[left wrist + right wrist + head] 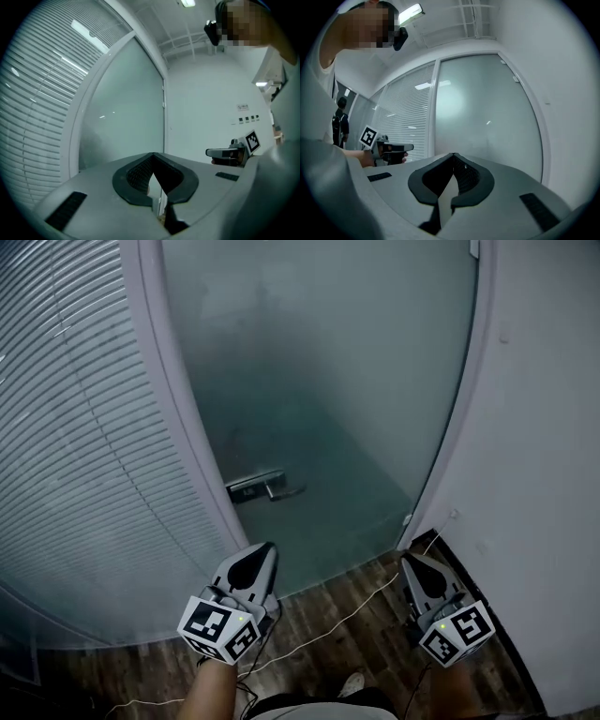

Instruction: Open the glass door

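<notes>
The frosted glass door point(319, 381) stands closed in its pale frame, straight ahead of me. Its metal lever handle point(264, 487) sits on the door's left edge, at mid height. My left gripper point(269, 547) is shut and empty, its tip a little below the handle and apart from it. My right gripper point(407, 561) is also shut and empty, near the door's lower right corner. The door point(126, 108) fills the left gripper view beyond the closed left gripper point(153, 155). In the right gripper view the door point(483, 112) rises behind the closed right gripper point(453, 155).
A glass wall with white blinds point(84, 446) runs left of the door. A white wall point(544, 474) stands on the right. A thin white cable point(347, 615) trails across the wooden floor point(319, 652). Another person point(341, 124) stands far off at the left.
</notes>
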Tool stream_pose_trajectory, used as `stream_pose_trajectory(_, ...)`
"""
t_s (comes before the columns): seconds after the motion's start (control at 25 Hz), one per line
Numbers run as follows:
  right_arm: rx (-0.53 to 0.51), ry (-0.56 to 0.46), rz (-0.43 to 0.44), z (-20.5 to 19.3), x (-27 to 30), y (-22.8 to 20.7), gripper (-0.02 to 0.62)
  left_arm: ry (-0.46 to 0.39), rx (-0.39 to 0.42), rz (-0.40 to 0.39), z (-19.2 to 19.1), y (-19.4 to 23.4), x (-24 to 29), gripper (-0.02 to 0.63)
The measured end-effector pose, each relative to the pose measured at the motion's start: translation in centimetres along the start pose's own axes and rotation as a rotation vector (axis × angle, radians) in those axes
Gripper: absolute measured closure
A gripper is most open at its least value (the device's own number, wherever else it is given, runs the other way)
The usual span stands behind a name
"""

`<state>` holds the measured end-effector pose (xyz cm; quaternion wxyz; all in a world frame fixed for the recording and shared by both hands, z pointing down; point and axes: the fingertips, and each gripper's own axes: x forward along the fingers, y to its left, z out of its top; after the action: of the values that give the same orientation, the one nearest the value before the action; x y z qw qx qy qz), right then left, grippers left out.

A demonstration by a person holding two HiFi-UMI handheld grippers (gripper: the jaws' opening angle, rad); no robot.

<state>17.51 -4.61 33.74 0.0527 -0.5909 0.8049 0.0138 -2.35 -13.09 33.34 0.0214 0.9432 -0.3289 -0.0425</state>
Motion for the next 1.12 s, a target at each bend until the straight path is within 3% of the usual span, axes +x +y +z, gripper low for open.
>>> stream_pose_trajectory(0.28,0.023,0.015,0.142,-0.4,3.5,-5.0,0.594,-0.007,0.024,0.141,0.2,-0.3,3.4,0.607)
stream_pose_trajectory(0.56,0.044,0.030,0.241,-1.6,8.6,-5.4,0.594,0.007,0.046,0.220,0.3,2.0,4.4,0.607)
stream_pose_trajectory(1.12,0.006,0.062,0.340,-2.9,18.7,-3.4,0.594,-0.015,0.059,0.257,0.2,10.1,7.0,0.607)
